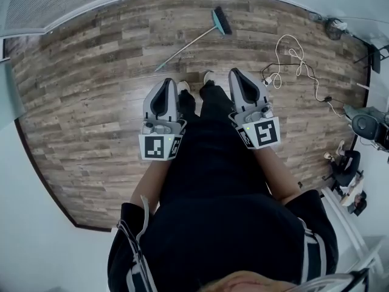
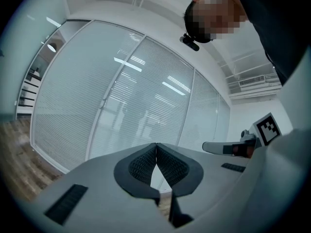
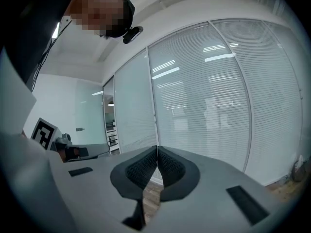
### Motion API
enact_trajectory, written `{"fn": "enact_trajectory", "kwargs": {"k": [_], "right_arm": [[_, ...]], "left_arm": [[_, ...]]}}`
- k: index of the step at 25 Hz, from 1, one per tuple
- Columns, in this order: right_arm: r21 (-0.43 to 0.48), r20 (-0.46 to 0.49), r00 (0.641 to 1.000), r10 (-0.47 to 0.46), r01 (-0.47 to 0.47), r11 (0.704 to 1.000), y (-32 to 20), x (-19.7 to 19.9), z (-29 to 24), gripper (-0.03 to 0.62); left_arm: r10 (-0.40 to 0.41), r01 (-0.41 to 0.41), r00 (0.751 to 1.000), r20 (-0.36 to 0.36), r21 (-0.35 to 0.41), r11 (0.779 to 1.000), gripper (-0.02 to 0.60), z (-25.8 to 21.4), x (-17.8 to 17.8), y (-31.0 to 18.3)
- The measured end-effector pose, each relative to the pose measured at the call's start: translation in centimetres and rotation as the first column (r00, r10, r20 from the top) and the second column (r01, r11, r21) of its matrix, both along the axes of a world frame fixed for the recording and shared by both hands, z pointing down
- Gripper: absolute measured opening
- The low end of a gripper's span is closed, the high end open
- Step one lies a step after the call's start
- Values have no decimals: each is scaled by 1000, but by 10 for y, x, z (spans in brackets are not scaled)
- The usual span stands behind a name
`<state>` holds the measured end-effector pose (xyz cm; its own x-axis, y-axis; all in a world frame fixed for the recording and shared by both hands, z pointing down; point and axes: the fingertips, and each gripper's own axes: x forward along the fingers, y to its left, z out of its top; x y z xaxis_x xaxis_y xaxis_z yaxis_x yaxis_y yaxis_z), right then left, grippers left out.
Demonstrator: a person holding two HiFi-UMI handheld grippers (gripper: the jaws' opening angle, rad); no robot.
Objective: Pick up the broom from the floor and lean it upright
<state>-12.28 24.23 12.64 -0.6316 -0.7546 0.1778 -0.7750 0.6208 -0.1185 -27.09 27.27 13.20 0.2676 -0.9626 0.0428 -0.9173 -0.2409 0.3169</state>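
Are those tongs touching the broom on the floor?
Apart. The head view shows bare floor between the broom and both the left tongs and the right tongs, which are shut and empty.

A long broom (image 1: 193, 42) with a teal head, dark bristles and a thin pale handle was seen laid flat on the wood-plank floor (image 1: 85, 108), head at upper right, handle slanted down-left.

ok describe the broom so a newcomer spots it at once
On the wood plank floor, ahead of the person's shoes, the broom lies flat. Unlike the looped white cable to its right, it is straight, with a teal handle and dark bristles.
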Motion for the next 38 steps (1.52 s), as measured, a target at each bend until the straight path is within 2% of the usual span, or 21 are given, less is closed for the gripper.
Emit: {"fn": "enact_trajectory", "kwargs": {"k": [4,6,8,12,16,19,22,24,27,29,31,32,35,38], "right_arm": [[-36,-3,992,-126,126,991,-11,-19,12,18],[-78,36,981,-193,195,978,-23,-30,21,18],[-89,26,962,-273,274,958,-32,-42,33,18],[-163,-20,893,-449,440,883,-40,-63,73,20],[-251,-133,795,-592,551,796,-34,-76,138,20],[-300,-237,728,-643,575,761,-37,-75,193,20],[-344,-328,674,-662,567,748,-44,-75,253,20],[-380,-347,657,-669,554,741,-50,-76,292,21],[-405,-378,636,-673,540,738,-61,-80,346,21],[-413,-400,623,-673,533,738,-67,-85,383,24],[-435,-403,607,-685,532,727,-70,-92,425,73],[-451,-405,594,-695,531,717,-70,-94,448,106],[-484,-425,553,-717,530,696,-69,-98,516,114],[-491,-454,495,-741,554,672,-68,-100,582,114]], "left_arm": [[-113,113,993,17,6,994,18,-5,-21,-1],[-163,163,986,21,-5,987,18,-3,-30,-1],[-212,213,977,30,-24,977,18,5,-36,0],[-313,315,949,48,-57,947,18,23,-43,1],[-397,399,917,35,-88,913,18,47,-56,10],[-451,448,892,1,-123,886,18,77,-61,19],[-450,451,892,36,-120,884,18,104,-69,18],[-451,454,891,54,-116,883,20,127,-76,14],[-473,471,881,28,-149,869,20,173,-89,8],[-483,482,875,34,-153,863,20,204,-97,3],[-500,498,866,32,-154,853,20,231,-106,-2],[-511,509,859,27,-157,846,20,244,-109,-4],[-537,537,843,46,-156,829,20,281,-111,-9],[-519,522,852,65,-167,836,20,323,-104,-15]]}}
